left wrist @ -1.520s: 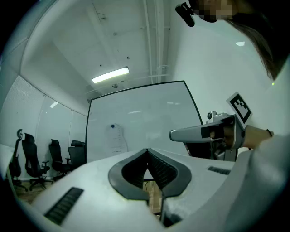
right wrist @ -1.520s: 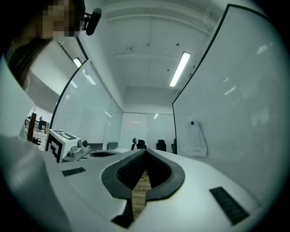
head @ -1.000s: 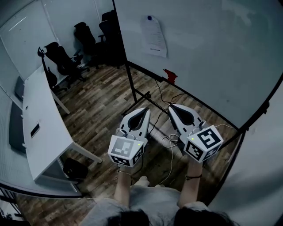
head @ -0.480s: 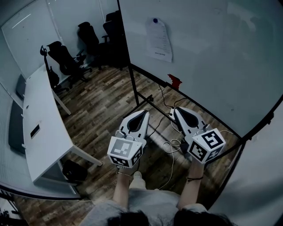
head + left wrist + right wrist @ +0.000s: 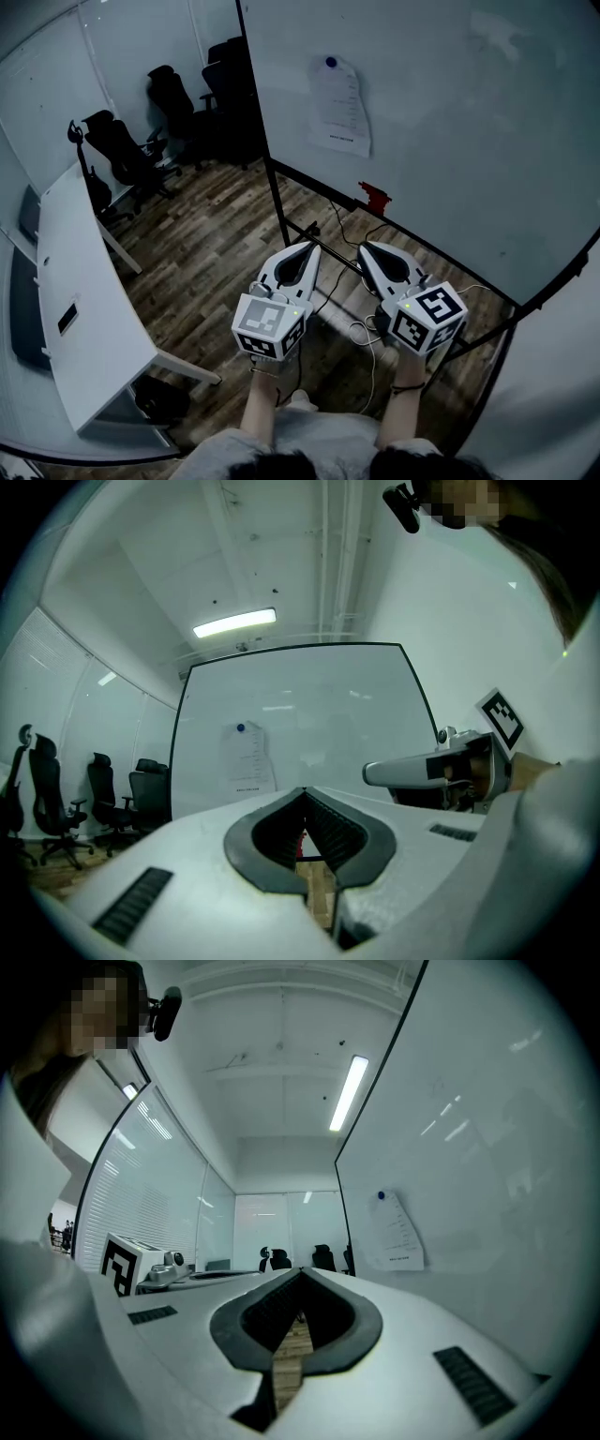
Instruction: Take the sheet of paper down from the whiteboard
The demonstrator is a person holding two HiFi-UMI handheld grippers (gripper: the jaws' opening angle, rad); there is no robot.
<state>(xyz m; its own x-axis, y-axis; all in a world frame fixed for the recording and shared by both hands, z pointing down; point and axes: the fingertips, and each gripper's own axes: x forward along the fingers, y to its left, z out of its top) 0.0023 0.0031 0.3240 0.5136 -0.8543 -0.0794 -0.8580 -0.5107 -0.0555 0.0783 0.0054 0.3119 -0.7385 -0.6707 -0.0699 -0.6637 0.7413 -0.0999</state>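
Left hand-held gripper (image 5: 307, 247) and right hand-held gripper (image 5: 367, 248) are closed, empty; ahead and above them, a blue magnet (image 5: 330, 63) pins the sheet of paper (image 5: 342, 108) to the whiteboard (image 5: 469, 131).

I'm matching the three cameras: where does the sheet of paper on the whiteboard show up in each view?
Head view: sheet of paper, upper middle, on the whiteboard.
Left gripper view: left of centre, mid-height.
Right gripper view: right of centre, mid-height.
Shared landmark: the blue magnet at its top edge, also visible in both gripper views.
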